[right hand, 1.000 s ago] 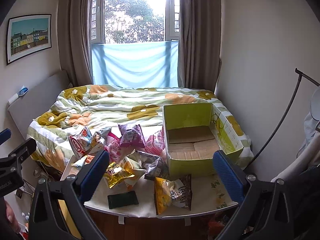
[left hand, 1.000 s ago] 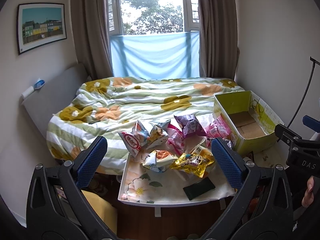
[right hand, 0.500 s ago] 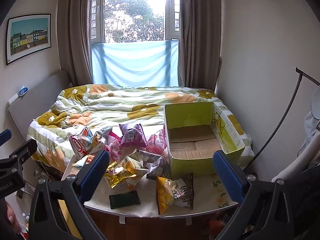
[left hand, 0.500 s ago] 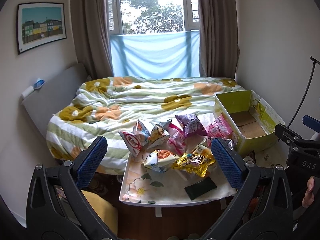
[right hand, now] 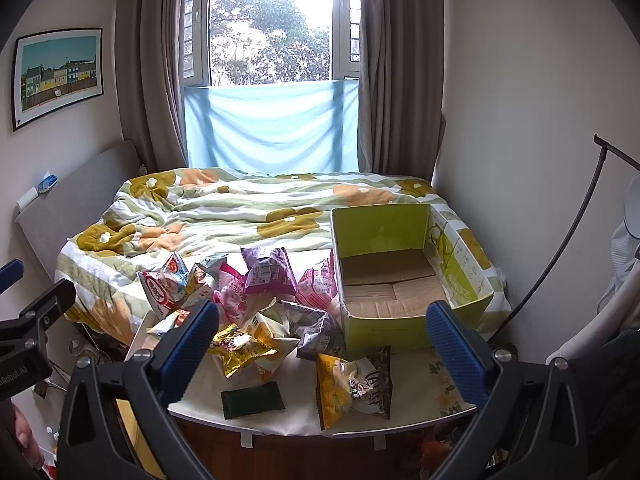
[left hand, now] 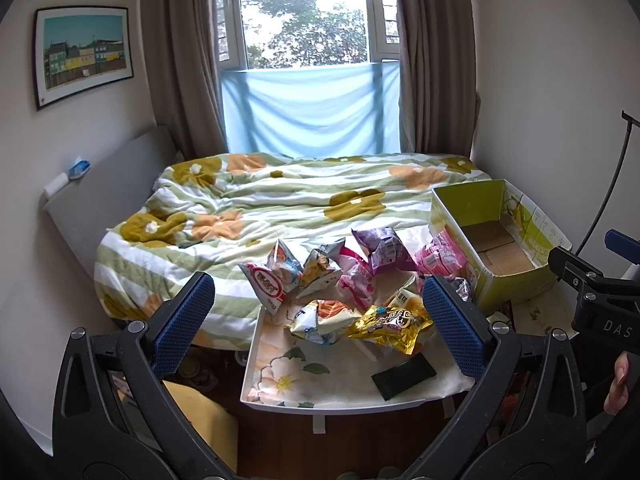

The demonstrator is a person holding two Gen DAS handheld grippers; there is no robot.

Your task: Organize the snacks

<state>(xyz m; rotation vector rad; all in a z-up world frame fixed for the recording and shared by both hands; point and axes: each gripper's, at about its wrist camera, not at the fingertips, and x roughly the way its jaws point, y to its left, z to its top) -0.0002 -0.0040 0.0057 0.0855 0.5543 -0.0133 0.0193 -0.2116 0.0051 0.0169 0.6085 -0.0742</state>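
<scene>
Bedroom daylight falls on my desk (right hand: 420,396), snack bags (right hand: 272,280) heaped beside the empty green box (right hand: 384,328). Both my left hand-held gripper (left hand: 318,320) and right hand-held gripper (right hand: 322,336) hang wide open, holding nothing. I reckon slippery foil bags may slide off the desk edge when pinched.
</scene>
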